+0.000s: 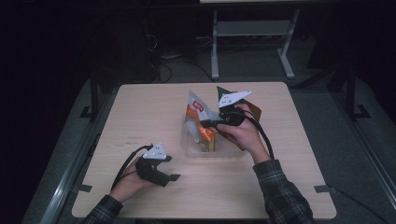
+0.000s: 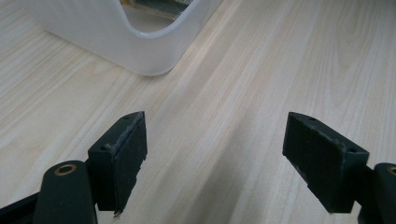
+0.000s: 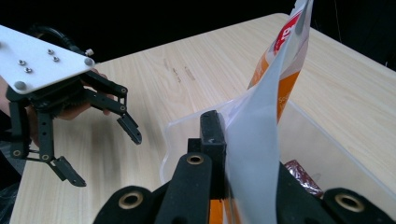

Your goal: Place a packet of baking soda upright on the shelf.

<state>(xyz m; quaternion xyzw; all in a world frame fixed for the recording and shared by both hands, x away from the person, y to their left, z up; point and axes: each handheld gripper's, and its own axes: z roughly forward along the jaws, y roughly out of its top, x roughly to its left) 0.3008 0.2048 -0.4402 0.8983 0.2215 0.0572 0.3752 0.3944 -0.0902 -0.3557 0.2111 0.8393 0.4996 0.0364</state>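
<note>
An orange, white and silver snack bag point(image 1: 200, 116) stands up out of a clear plastic bin point(image 1: 191, 151) at the table's middle. My right gripper point(image 1: 208, 123) is shut on the bag's side, above the bin. In the right gripper view the silver back of the bag point(image 3: 261, 140) is pinched between the jaws of the right gripper point(image 3: 228, 140), and one jaw is hidden behind it. My left gripper point(image 1: 169, 169) rests on the table near the front left, open and with nothing between its fingers. It is seen again as the left gripper point(image 2: 215, 135), short of the bin's corner point(image 2: 154, 65).
A dark green and brown bag point(image 1: 223, 92) sticks up behind the right hand. A dark red packet point(image 3: 301, 175) lies inside the bin. The left gripper point(image 3: 102, 153) is seen across the bare wood point(image 3: 154, 84). The floor beyond the table holds desk legs and cables.
</note>
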